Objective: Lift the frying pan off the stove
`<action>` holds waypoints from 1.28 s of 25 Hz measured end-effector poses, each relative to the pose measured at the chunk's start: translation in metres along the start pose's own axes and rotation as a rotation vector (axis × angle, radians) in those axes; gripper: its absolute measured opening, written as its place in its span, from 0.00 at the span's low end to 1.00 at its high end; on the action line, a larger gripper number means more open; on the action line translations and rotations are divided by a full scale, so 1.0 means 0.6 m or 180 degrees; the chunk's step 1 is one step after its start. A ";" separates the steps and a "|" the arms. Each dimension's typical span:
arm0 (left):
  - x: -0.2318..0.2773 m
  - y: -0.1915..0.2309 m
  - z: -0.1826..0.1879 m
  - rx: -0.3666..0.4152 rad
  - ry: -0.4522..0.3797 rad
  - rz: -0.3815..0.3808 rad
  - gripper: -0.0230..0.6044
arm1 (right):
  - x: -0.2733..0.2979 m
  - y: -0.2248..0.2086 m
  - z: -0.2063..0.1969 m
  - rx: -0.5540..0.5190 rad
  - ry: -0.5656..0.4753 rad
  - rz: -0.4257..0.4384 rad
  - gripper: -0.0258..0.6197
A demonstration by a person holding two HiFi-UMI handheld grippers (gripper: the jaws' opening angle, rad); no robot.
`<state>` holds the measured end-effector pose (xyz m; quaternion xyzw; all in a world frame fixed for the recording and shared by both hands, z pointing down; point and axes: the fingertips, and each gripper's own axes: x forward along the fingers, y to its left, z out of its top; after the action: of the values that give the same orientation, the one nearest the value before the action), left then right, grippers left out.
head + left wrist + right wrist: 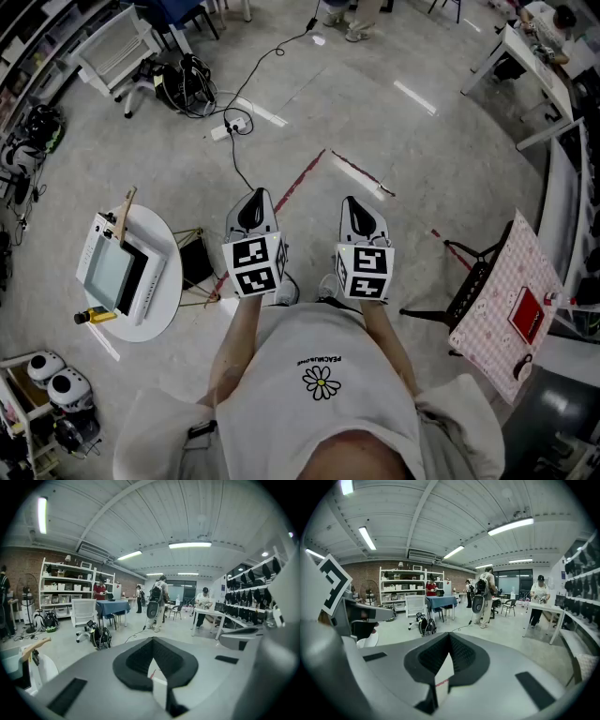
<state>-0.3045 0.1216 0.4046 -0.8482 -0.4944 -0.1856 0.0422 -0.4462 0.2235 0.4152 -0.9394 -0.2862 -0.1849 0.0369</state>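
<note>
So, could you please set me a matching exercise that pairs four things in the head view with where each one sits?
Things:
1. round white table
2. checked cloth
3. power strip
4. left gripper

Places:
A. on the floor, far ahead of the person
B. at the person's right
C. at the person's left
D. held just in front of the person, beside the right gripper

Pairs: 1-C, 2-B, 3-A, 4-D.
</note>
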 end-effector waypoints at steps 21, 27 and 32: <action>-0.013 -0.044 -0.049 -0.0206 0.0002 0.0513 0.03 | -0.005 -0.053 -0.071 0.0135 0.0144 0.0618 0.04; -0.023 -0.005 -0.054 -0.0320 -0.0007 0.0881 0.03 | 0.027 -0.023 -0.075 -0.0010 0.0221 0.1008 0.04; 0.013 0.023 -0.069 -0.0317 -0.0083 0.1011 0.04 | 0.070 -0.006 -0.090 -0.0175 0.0146 0.1204 0.04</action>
<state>-0.3002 0.1104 0.4471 -0.9190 -0.3448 -0.1898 0.0225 -0.4333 0.2390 0.4808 -0.9727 -0.0985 -0.2039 0.0518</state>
